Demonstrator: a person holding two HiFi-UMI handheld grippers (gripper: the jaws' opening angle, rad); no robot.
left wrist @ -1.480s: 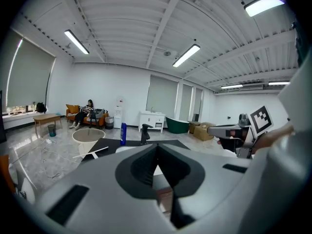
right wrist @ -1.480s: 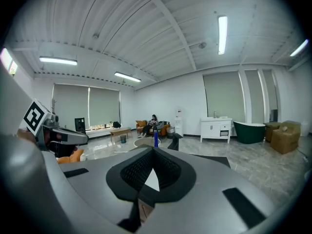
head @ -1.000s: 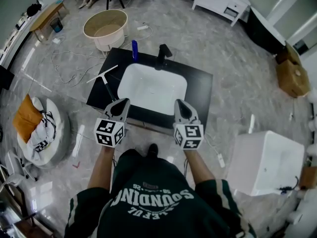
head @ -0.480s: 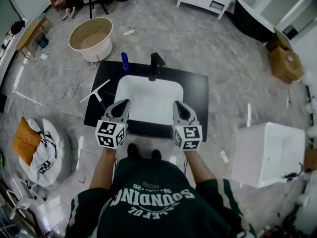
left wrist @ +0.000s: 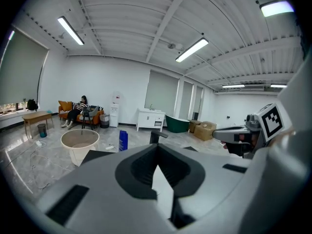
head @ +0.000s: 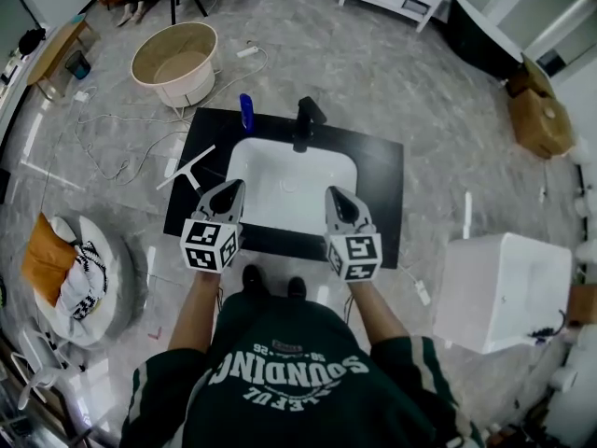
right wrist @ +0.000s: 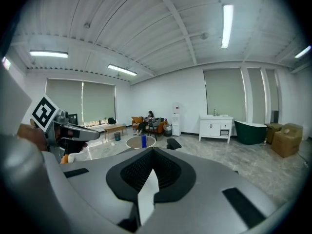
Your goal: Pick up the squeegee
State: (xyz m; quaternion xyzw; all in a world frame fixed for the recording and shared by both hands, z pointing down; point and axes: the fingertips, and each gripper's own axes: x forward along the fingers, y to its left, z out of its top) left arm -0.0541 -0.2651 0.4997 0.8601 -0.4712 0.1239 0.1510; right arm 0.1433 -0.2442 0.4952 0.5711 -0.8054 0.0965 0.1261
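The left tool (head: 232,187) and the right tool (head: 336,195) hang side by side over the near part of the black desk (head: 378,171). Each has its jaws pressed together with nothing between them, just as a second ago. Against that earlier view, both tools reach a little further in over the desk's front edge. The person's two shoes now show below that edge (only one showed before). The squeegee (head: 187,168) has not shifted. It lies flat on the left end of the desk, beside the white sink (head: 291,180), with its pale blade slanting and its dark handle pointing toward the person, just left of the left tool's tip. The blue bottle (head: 246,110) and the black faucet (head: 305,121) stand at the desk's far edge as before, and the beige tub (head: 177,59) sits on the floor beyond them.
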